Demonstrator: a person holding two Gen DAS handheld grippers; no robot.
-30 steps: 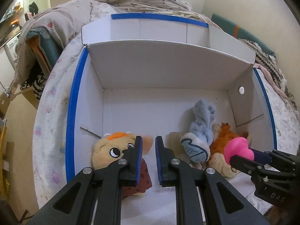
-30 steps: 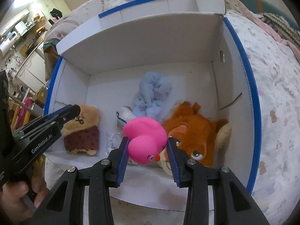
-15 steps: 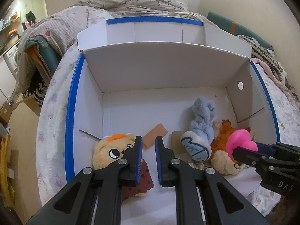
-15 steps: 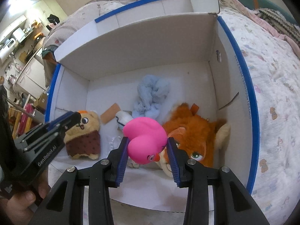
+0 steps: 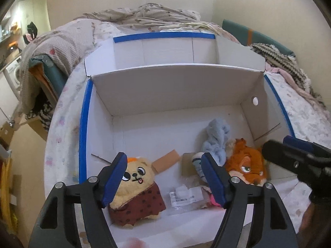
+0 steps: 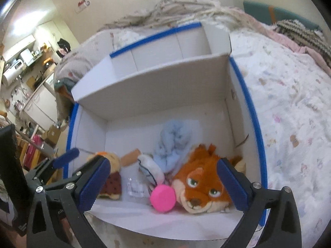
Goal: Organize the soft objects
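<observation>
Now the pink toy lies on the floor of the white box, touching the muzzle of the orange fox plush at its 3 o'clock. At its 12 o'clock is the blue plush, and at 9 o'clock a clear packet, then the bear plush. The right claw is opening, its jaws wide apart, with nothing pressed between them; the toy sits below the gap. The left claw is opening too, holding nothing, above the bear. The box stands on the bed. To do this release well, I think the right claw should rise straight toward 12 o'clock, clear of the fox, so its pads do not drag the toy out.
</observation>
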